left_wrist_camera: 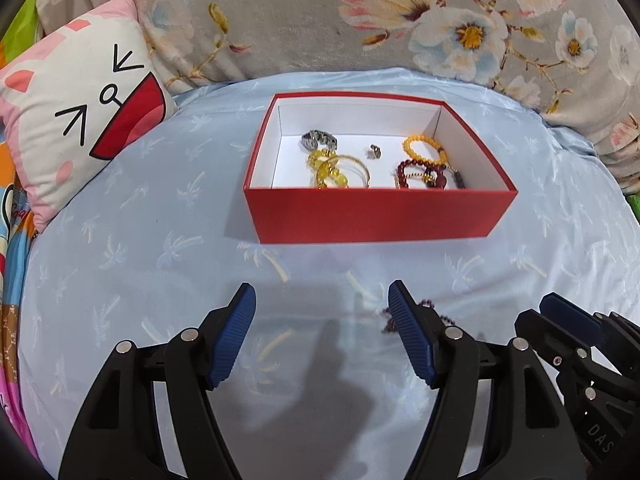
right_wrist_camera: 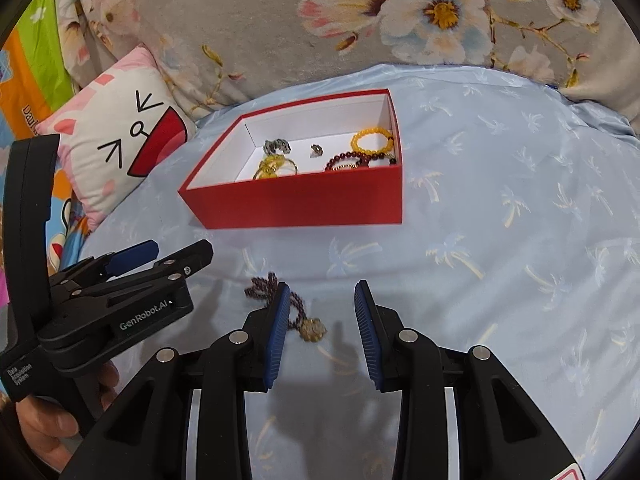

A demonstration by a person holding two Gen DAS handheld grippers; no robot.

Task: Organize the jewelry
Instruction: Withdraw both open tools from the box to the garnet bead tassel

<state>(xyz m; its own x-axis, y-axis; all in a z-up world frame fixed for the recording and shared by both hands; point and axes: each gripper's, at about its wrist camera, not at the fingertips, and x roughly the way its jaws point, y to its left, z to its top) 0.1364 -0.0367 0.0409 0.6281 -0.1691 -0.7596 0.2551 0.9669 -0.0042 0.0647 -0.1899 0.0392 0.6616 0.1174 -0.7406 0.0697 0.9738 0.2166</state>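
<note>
Lying loose on the pale blue bed sheet [right_wrist_camera: 500, 240], a dark beaded necklace [right_wrist_camera: 266, 286] with a gold flower pendant [right_wrist_camera: 313, 329] sits just in front of the red box [right_wrist_camera: 304, 200]. Its beads run under and beside the left finger of the right tongs [right_wrist_camera: 322, 304], while the pendant shows in the gap between the two blue pads, touching neither. The right tongs stand partly open and grip nothing. The left tongs [left_wrist_camera: 322, 300] stand wider open, also empty, hovering over bare sheet just to the left of the necklace; in the left wrist view only a few dark beads peek out beside their right finger.

Inside the white-lined box lie an amber bead bracelet [left_wrist_camera: 425, 146], dark red bead bracelets [left_wrist_camera: 424, 174], yellow beads with thin gold bangles [left_wrist_camera: 336, 170], a silver metal piece [left_wrist_camera: 319, 139] and a small ring [left_wrist_camera: 375, 151].

A cartoon-face pillow [left_wrist_camera: 80, 120] rests left of the box, and a grey floral blanket [left_wrist_camera: 320, 12] is bunched behind it. A hand [right_wrist_camera: 48, 420] grips the left tool's handle.
</note>
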